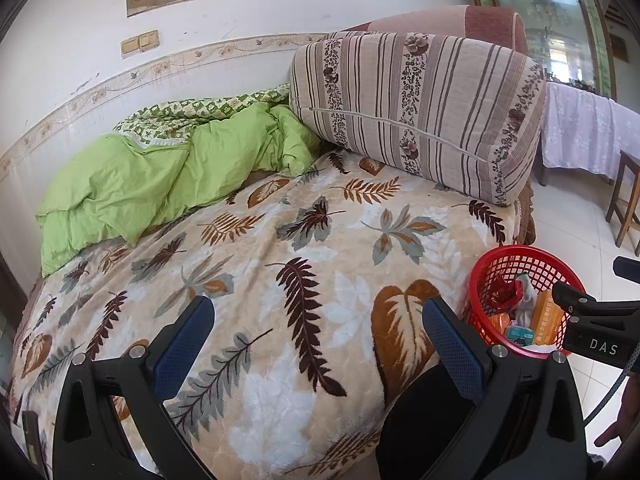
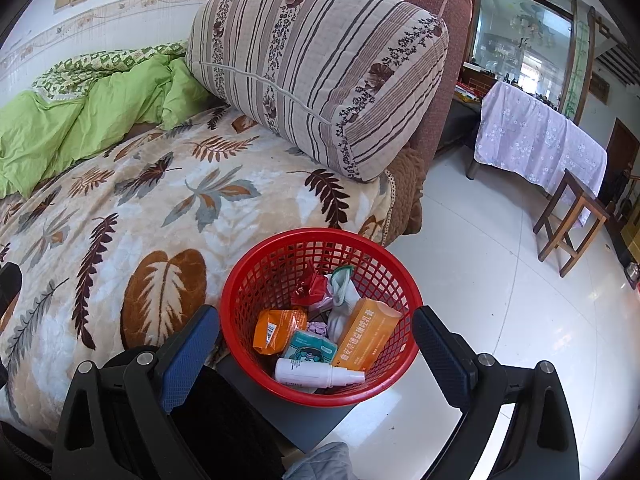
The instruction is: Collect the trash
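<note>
Since the red basket (image 2: 320, 316) holds the trash and the blanket (image 1: 256, 264) looks clear, I judge collecting nearly finished; my left gripper (image 1: 316, 344) and right gripper (image 2: 316, 352) gape empty.

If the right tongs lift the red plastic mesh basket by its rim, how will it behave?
The red plastic mesh basket is probably light, since its walls are thin lattice. The rim may flex when pinched. It could tilt, because the orange carton and white bottle lie on the near side.

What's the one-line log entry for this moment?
left gripper: open, empty, over leaf blanket | right gripper: open, empty, above red basket | basket holds orange box, white bottle, wrappers
</note>
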Motion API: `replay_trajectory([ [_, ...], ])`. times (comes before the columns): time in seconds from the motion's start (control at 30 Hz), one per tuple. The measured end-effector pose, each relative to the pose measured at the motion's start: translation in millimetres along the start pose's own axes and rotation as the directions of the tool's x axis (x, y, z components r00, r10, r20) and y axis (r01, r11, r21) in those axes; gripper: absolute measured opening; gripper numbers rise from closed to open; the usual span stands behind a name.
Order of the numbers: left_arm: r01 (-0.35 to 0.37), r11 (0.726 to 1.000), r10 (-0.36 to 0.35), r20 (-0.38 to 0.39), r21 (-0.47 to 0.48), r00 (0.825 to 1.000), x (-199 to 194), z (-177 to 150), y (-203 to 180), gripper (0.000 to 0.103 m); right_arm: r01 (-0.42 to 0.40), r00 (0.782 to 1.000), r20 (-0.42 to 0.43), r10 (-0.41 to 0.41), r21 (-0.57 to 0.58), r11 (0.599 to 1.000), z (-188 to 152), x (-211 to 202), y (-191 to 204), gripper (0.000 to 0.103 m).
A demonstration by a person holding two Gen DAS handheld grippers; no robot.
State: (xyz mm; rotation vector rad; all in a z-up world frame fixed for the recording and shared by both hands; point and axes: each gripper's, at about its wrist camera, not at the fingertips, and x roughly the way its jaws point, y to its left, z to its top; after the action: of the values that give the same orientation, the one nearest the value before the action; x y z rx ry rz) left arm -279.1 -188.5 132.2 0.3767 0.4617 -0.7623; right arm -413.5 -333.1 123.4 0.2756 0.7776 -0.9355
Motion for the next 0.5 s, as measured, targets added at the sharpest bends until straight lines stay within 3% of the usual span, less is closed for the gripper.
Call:
replay_trajectory([
  [0.5, 0.000, 1.000, 0.000, 0.000, 0.001, 1.000, 0.0, 0.2, -0.9, 0.103, 0.001, 1.000, -0.003, -0.001, 0.003, 1.000, -0.8, -0.6, 0.3, 0.098],
])
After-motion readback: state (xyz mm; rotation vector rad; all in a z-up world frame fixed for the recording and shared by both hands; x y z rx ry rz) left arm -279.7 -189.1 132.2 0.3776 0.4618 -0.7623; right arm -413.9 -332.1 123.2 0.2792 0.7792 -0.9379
